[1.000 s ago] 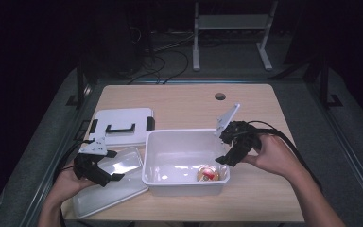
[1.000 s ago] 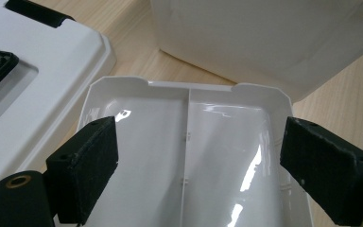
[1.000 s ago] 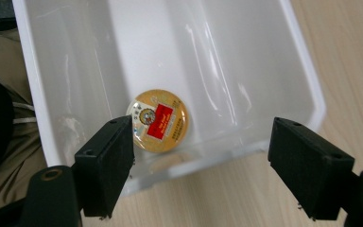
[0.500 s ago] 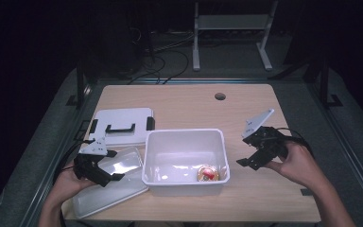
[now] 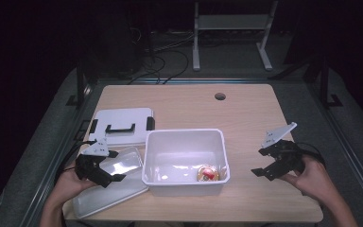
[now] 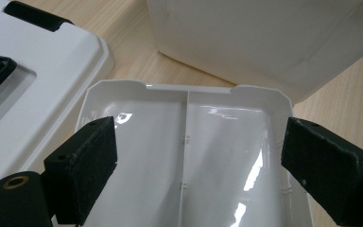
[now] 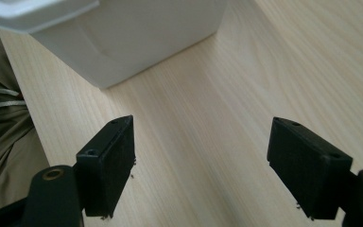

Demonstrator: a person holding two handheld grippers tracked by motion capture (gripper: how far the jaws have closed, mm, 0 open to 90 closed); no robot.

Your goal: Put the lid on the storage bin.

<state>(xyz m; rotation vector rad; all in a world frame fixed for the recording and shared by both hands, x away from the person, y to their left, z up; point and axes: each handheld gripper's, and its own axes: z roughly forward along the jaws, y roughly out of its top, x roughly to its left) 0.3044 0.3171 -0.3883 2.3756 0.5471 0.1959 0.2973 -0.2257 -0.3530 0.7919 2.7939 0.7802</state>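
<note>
Dark all around, and under the lamp a pale wooden worktop (image 5: 246,118) carries everything I care about: the shallow clear tray (image 6: 189,156) sits at the near left corner, its far edge just beside the white bin (image 5: 185,158), and it lies right between the fingers (image 6: 82,172) of my left gripper (image 5: 99,170). Those fingers are spread wide, one on each side of the tray's walls, gripping nothing; I hold them low and straddling like that so a single squeeze would catch it. From above, the tray overhangs toward my side, easy to come at from below. Inside the bin, near its front right corner, rests a small round thing (image 5: 208,173) in red and yellow, too small to tell what. Beyond the tray lies a flat white lid (image 5: 123,124) with a black handle, parked clear of the bin's mouth. Out to the right, my right gripper (image 5: 269,168) hovers above bare wood, fingers (image 7: 108,163) released and apart, empty, well clear of the bin so it leaves room for the left.
</note>
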